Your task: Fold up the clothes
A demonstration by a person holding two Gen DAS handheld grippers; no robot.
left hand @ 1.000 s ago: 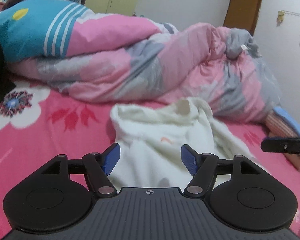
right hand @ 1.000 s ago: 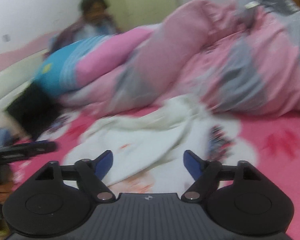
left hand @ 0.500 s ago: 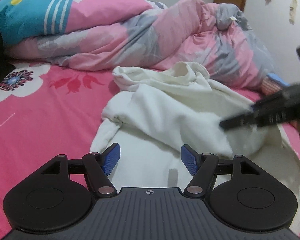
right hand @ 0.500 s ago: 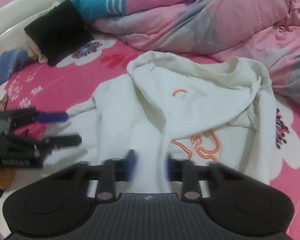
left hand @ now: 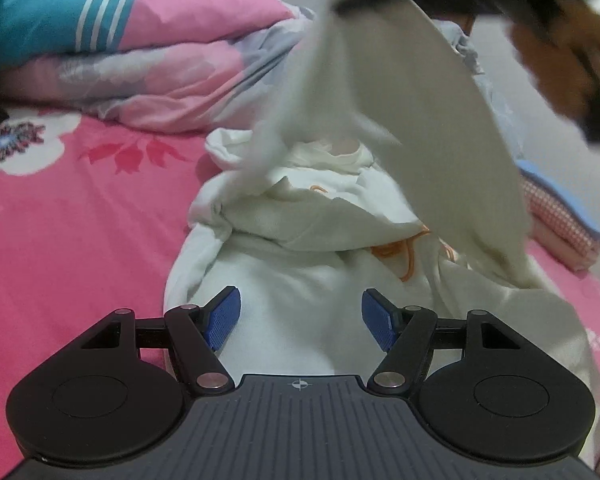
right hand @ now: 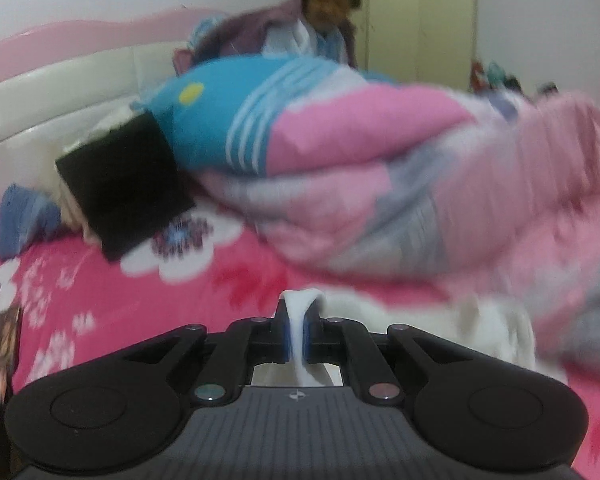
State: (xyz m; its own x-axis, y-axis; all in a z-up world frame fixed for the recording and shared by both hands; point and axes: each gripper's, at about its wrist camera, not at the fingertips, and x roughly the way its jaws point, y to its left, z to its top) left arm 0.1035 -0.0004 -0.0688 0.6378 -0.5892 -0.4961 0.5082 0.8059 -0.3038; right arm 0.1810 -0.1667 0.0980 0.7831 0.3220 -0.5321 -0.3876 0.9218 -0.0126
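Note:
A cream-white garment (left hand: 300, 264) with an orange print lies crumpled on the pink flowered bedsheet (left hand: 68, 216). My left gripper (left hand: 300, 320) hovers low over its near part, open, with nothing between the blue pads (left hand: 222, 320). One flap of the garment (left hand: 412, 92) hangs lifted up to the top right of the left wrist view, where a hand and dark gripper body blur past. In the right wrist view my right gripper (right hand: 299, 328) is shut on a fold of the white garment (right hand: 300, 308), raised above the bed.
A bunched pink, grey and blue quilt (left hand: 148, 60) runs along the far side of the bed. A black folded item (right hand: 124, 196) and a blue cloth (right hand: 20, 216) lie near the white headboard (right hand: 60, 88). A person (right hand: 324, 12) sits behind the quilt. Folded checked cloth (left hand: 560, 220) lies right.
My right gripper has shut on a fold of the white garment and lifted it up off the bed, tilting its view towards the headboard. The left gripper stays open over the garment.

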